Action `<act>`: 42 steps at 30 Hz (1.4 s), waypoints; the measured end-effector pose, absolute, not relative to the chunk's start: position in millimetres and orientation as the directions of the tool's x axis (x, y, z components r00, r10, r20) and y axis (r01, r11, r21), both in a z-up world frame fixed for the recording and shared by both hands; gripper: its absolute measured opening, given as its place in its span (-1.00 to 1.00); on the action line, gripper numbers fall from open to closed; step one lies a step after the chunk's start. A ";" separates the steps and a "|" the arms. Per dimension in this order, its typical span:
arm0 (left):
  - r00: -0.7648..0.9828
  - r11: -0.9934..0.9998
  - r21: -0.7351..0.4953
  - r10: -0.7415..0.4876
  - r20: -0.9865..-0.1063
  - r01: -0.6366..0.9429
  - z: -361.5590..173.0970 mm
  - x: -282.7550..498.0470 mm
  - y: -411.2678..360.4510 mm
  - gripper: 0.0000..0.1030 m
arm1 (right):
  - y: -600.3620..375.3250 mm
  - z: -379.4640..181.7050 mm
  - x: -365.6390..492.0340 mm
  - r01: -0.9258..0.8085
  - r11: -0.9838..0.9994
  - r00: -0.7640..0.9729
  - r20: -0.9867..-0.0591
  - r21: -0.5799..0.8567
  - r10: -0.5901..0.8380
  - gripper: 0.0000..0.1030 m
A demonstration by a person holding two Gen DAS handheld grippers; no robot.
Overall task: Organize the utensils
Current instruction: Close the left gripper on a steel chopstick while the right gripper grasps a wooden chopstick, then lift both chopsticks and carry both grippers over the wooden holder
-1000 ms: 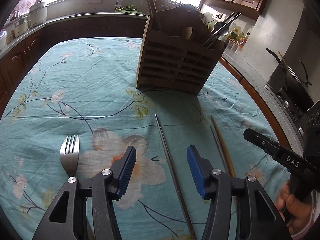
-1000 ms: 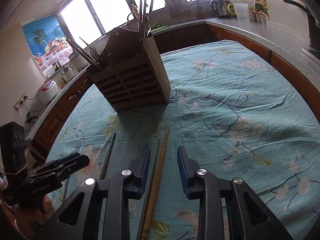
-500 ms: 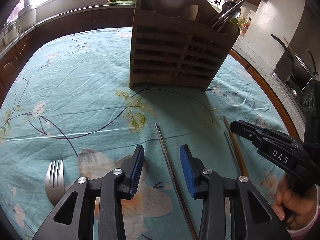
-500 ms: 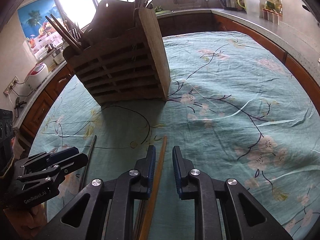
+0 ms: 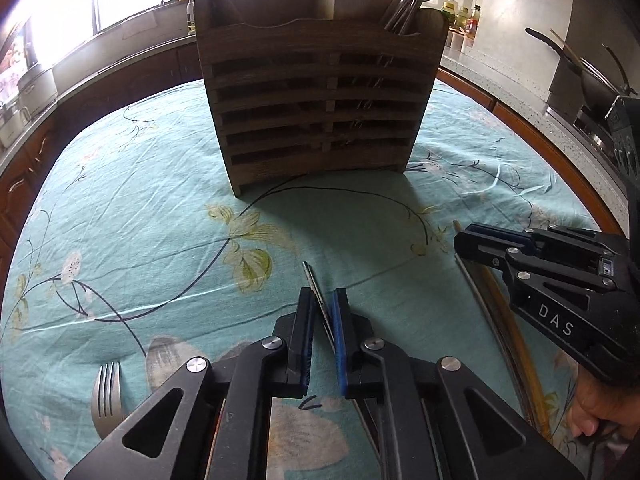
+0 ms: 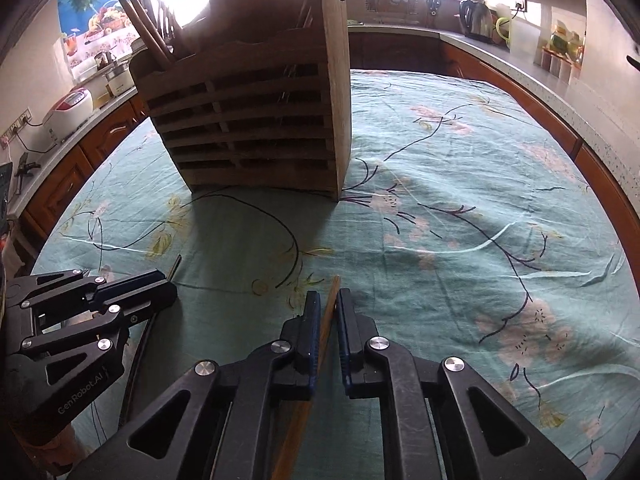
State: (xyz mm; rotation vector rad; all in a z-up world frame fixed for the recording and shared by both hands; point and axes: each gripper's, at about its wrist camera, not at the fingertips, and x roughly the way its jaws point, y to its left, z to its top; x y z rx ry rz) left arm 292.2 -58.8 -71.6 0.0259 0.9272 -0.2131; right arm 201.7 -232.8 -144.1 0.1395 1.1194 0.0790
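With jaws just closing, left gripper clamped on metal chopstick, right gripper on wooden chopstick. Pickup step. Next, judged: lift both, carry to wooden caddy.

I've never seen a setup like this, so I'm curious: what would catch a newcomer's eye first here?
Probably the tall slatted wooden utensil holder, standing on the teal flowered tablecloth with handles poking out of its top. Nearer the camera, the left hand-held gripper has just closed on a thin metal chopstick, and the right hand-held gripper on a wooden chopstick. A fork lies at lower left.
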 end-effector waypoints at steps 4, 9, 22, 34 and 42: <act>0.574 0.976 -0.095 -0.193 -0.796 0.195 -70.5 290.4 -54.4 -0.96 | -239.9 -142.9 202.3 0.034 0.977 0.436 -0.882 0.212 0.177 -0.90; 0.587 0.969 -0.164 -0.242 -0.773 0.184 -55.3 276.1 -37.8 -0.96 | -246.7 -127.5 194.1 0.057 0.959 0.472 -0.854 0.278 0.220 -0.90; 0.730 0.920 -0.324 -0.375 -0.571 0.219 30.2 189.1 9.2 -0.96 | -261.2 -19.0 146.1 0.026 0.932 0.686 -0.685 0.361 0.246 -0.91; 0.808 0.898 -0.360 -0.399 -0.433 0.251 71.9 109.8 47.3 -0.96 | -268.4 48.6 111.7 -0.005 0.935 0.793 -0.569 0.354 0.220 -0.91; 0.827 0.902 -0.354 -0.387 -0.407 0.248 77.2 101.6 48.7 -0.96 | -270.4 54.5 110.1 -0.011 0.931 0.805 -0.549 0.364 0.224 -0.90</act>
